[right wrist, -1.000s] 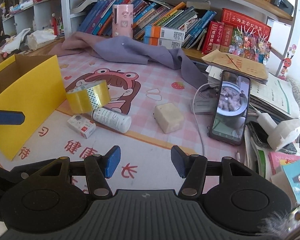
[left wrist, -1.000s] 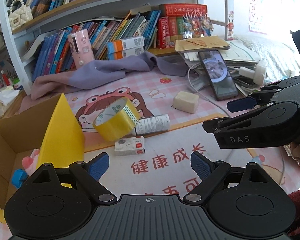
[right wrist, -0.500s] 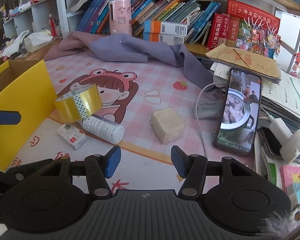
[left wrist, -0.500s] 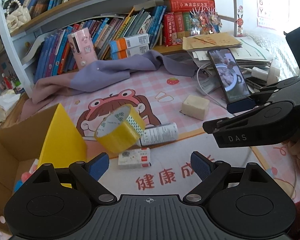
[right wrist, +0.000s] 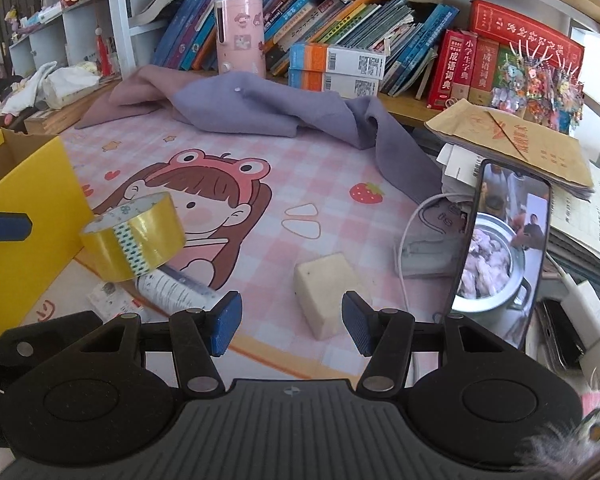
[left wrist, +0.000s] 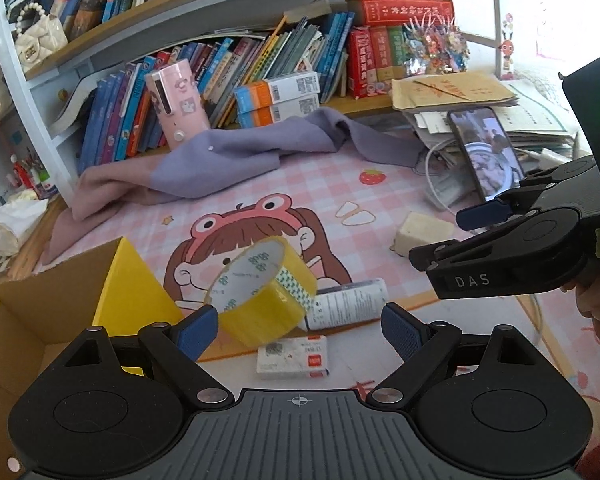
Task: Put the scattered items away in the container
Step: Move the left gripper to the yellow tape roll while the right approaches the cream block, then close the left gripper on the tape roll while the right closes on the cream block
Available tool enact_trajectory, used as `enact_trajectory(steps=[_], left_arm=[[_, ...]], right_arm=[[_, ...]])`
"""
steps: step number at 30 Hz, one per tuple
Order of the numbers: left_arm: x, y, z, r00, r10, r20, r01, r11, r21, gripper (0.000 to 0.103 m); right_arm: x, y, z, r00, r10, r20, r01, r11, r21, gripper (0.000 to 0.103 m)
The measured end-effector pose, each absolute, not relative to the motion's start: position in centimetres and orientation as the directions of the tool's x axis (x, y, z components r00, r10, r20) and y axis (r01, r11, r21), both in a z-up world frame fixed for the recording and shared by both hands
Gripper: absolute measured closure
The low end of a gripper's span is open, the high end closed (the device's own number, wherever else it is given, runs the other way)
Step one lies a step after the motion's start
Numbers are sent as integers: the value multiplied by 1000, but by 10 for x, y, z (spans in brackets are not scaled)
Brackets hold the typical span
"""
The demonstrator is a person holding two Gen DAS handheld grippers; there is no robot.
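Left hand-held gripper [left wrist: 296,330], fingers apart, lines up on the tilted yellow tape roll [left wrist: 260,290] propped against the white tube [left wrist: 346,304] beside the yellow cardboard box [left wrist: 112,280].

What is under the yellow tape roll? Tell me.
The tape roll leans on a white tube lying on the pink mat. The tube's left end is hidden beneath the roll. A small white box lies in front.

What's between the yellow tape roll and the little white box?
The white tube lies on its side between the tape roll and the white box, under the roll's edge. The left wrist view shows it best.
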State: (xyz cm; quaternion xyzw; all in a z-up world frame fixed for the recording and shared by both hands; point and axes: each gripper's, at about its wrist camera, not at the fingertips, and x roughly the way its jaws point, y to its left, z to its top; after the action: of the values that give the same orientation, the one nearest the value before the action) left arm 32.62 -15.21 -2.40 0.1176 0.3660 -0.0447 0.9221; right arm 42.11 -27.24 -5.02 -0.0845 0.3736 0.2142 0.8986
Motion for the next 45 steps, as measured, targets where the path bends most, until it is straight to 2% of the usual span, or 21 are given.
enact_trajectory(steps=[23, 31, 39, 44, 45], left_arm=[[383, -152, -41, 704, 51, -708, 142, 967, 211, 13], [396, -151, -50, 684, 53, -728, 139, 970, 201, 22], [407, -150, -57, 667, 46, -743, 128, 976, 176, 24], [412, -148, -61, 649, 34, -760, 117, 983, 143, 35], [413, -147, -62, 643, 27, -766, 116, 985, 132, 40]], right_arm=[[465, -267, -72, 560, 329, -761, -498, 867, 9, 47], [473, -265, -68, 587, 315, -746, -508, 860, -37, 47], [486, -261, -84, 552, 279, -786, -508, 860, -52, 47], [487, -261, -90, 548, 272, -791, -496, 867, -46, 47], [487, -261, -91, 548, 270, -792, -493, 869, -45, 49]])
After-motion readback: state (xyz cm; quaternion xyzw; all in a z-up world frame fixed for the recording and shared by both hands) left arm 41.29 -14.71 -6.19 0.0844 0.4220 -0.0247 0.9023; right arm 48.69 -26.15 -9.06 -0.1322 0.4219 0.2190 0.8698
